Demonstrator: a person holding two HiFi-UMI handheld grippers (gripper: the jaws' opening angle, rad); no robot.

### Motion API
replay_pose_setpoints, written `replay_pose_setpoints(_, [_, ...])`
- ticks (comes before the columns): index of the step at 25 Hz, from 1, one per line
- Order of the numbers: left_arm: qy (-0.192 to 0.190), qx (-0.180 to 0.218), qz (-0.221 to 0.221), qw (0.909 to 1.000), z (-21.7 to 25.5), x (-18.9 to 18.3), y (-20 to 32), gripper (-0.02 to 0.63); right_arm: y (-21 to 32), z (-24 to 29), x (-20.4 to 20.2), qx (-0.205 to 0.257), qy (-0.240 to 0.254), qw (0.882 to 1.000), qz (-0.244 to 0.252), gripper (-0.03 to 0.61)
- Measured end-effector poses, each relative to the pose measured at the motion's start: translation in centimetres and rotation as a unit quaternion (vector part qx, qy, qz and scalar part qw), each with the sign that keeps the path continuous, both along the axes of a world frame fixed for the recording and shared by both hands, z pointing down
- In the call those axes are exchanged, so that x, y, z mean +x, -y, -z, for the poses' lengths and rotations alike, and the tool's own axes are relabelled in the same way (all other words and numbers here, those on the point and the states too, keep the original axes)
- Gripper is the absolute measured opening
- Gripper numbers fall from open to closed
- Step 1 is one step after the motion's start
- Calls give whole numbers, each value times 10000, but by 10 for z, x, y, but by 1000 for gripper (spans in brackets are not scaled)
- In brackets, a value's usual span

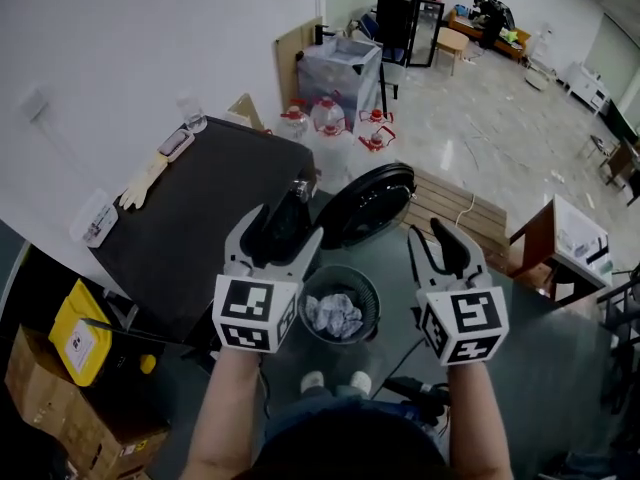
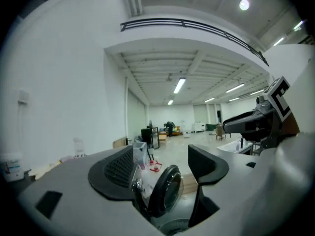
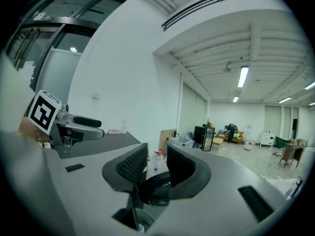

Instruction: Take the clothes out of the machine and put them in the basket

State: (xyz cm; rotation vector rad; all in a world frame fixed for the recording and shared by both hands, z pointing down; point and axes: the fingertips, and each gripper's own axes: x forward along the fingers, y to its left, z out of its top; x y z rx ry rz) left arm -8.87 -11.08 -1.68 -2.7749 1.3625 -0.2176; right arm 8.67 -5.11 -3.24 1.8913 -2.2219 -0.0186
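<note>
Beneath you, the clothes (image 1: 335, 315) lie in the basket (image 1: 372, 288), set by the open door (image 1: 365, 206) of the machine (image 1: 200, 223) for a short carry. Your left hand-held gripper (image 1: 287, 226) gapes empty; the right hand-held gripper (image 1: 428, 233) stands barely apart, empty.

The left gripper (image 1: 285, 225) and, at its 3 o'clock, the right gripper (image 1: 428, 230) are pale grey with black ribbed jaw pads. At 6 o'clock each carries a white cube (image 1: 255, 313) with black square markers. The person wears blue trousers (image 1: 290, 418) and white shoes (image 1: 313, 380).
</note>
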Motion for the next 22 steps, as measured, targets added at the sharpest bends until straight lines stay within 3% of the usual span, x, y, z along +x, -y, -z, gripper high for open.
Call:
replay_pose_setpoints(2, [-15, 341, -15, 9994, 18, -2, -1, 276, -4, 20, 1, 310, -64, 9995, -2, 97])
replay_pose_setpoints(6, [24, 986, 59, 9951, 47, -5, -3, 4, -8, 43, 6, 675, -199, 9975, -83, 3])
replay_pose_setpoints(11, [210, 1304, 39, 9912, 63, -2, -4, 3, -11, 51, 11, 742, -299, 9967, -142, 3])
replay_pose_setpoints(22, [110, 1428, 113, 9896, 80, -5, -3, 3, -19, 67, 22, 870, -520, 9945, -276, 2])
